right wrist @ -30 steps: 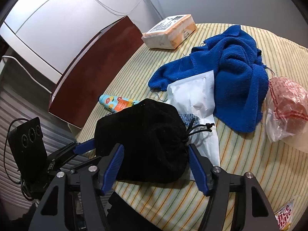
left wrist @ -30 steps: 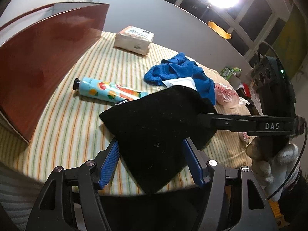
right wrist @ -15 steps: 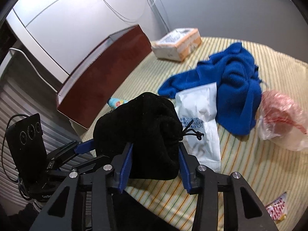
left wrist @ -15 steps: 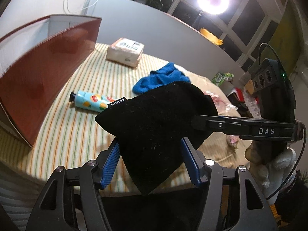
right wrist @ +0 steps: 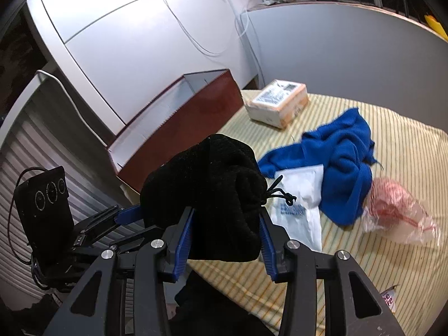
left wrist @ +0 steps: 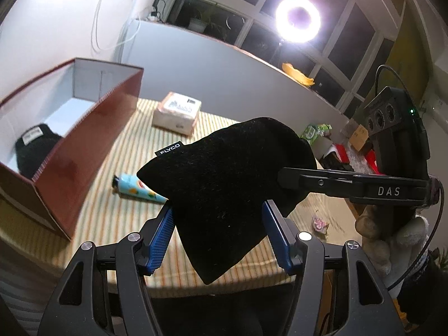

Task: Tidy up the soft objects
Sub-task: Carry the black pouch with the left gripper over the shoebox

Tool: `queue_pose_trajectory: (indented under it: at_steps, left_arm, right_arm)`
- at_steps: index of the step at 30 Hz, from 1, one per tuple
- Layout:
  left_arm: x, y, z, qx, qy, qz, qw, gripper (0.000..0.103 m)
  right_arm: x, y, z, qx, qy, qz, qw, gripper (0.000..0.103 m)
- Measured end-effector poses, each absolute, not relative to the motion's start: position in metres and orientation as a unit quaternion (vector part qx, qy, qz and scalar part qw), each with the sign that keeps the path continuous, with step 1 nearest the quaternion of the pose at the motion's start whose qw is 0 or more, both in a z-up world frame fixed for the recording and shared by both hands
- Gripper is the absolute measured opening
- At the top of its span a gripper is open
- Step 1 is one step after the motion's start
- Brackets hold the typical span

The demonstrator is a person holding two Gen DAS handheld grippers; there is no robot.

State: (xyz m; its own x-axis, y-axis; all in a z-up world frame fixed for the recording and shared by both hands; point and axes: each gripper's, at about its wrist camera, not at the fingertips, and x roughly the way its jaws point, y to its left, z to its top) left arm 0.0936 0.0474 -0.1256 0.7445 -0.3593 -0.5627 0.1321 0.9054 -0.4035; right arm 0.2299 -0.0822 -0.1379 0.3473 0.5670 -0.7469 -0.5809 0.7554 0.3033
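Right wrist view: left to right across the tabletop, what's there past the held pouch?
red box → cardboard parcel → white packet → blue towel → pink plastic bag

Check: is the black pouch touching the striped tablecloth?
Apart. The right wrist view shows the black pouch held up between both grippers, clear of the striped tablecloth.

1. We see the right tool [right wrist: 225,232] clamped on a black drawstring pouch [right wrist: 207,196], lifted off the striped surface [right wrist: 406,168].
2. The left tool [right wrist: 126,218] grips the pouch's far side.
3. Beyond lie a blue towel [right wrist: 344,165] and a white packet [right wrist: 299,201] — the towel overlaps it.
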Motion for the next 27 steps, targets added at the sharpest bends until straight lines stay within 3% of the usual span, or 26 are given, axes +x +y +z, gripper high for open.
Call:
queue_pose_trajectory:
  at_steps: [16,27]
  left_arm:
    - [0.116,0.124,-0.063,-0.156,0.266,-0.068,0.949,0.061]
    - [0.169,0.188,-0.061,-0.156,0.273,-0.002,0.949,0.061]
  right_arm:
    - [0.263,0.017,-0.057,-0.055,0.381,0.414,0.825,0.04]
    - [0.327,0.109,-0.057,-0.072,0.385,0.437,0.81,0.04]
